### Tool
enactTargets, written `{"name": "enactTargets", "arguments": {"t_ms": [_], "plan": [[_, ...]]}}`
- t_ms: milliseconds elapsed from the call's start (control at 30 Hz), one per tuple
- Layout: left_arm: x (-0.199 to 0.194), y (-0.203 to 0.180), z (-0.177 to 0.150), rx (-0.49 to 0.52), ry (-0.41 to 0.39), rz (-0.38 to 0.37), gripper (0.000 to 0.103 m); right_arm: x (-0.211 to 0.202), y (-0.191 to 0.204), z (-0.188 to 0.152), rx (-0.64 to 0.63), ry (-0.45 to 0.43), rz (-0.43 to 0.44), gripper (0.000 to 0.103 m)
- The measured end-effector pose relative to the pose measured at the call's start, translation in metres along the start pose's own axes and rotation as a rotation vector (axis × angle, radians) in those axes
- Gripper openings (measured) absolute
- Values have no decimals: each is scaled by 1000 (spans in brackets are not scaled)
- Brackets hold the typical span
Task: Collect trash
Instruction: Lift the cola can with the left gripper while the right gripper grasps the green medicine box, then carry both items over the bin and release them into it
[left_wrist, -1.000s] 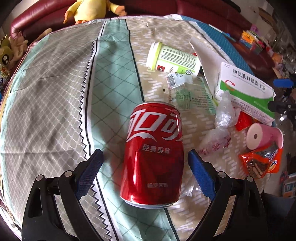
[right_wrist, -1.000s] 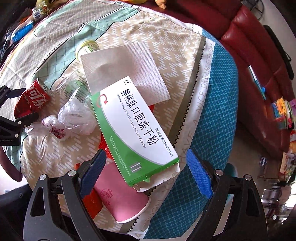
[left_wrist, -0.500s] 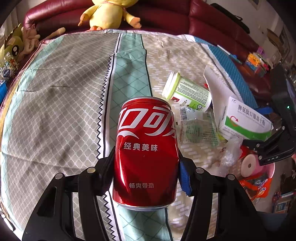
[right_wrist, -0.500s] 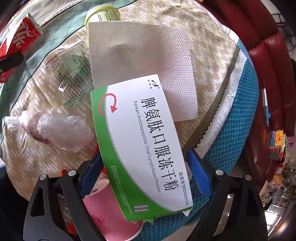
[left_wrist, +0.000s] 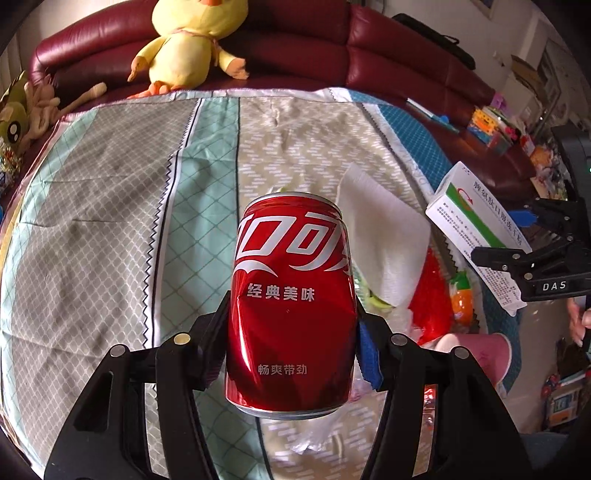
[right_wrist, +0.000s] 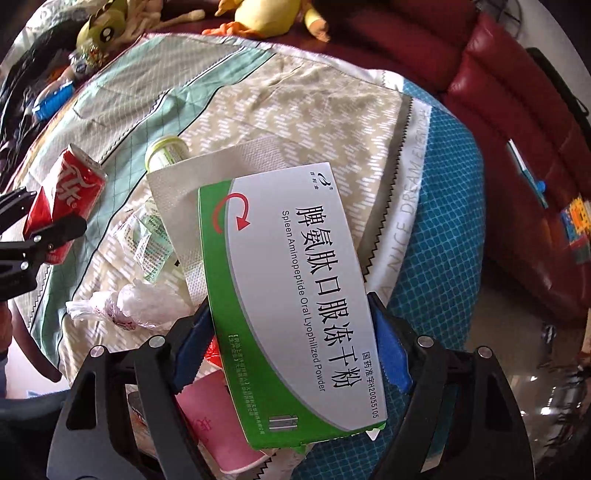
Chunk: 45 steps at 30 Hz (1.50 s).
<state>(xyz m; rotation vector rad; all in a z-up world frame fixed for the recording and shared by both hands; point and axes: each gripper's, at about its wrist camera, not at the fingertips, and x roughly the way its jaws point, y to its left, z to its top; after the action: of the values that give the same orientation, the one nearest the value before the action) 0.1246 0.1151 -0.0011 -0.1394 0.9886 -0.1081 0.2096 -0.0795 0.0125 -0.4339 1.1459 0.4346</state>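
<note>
**Both grippers loaded, trash lifted clear**

Evidently gripped across the waist so as not to slip: red cola can pinched between the narrow jaws of the left gripper, sides dented inward, held above the patterned tablecloth. Long axis running forward along the fingers, top end pointing away toward the sofa, base nearest the camera.

Likewise clamped across its short width: green-and-white medicine box in the right gripper, broad printed face up, long axis pointing away from the camera and tilted slightly left. Raised over the paper napkin and pink paper cup, probably ready for carrying off.
</note>
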Motion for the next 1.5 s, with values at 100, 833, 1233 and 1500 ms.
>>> {"name": "enactTargets", "arguments": {"t_ms": [100,833,1233,1500], "plan": [[-1,-29,5,47,-3,-21,59,-12,-18,-14,58,-27,7,75],[36,-295,12,444,97,-221,59,-78,-233,-228,712,-245,-12,75],[103,-424,5,600,220,-248,59,-68,-306,-319,923,-254,-21,75],[152,-467,4,610,294,-269,59,-52,-340,-334,973,-226,-3,75]]}}
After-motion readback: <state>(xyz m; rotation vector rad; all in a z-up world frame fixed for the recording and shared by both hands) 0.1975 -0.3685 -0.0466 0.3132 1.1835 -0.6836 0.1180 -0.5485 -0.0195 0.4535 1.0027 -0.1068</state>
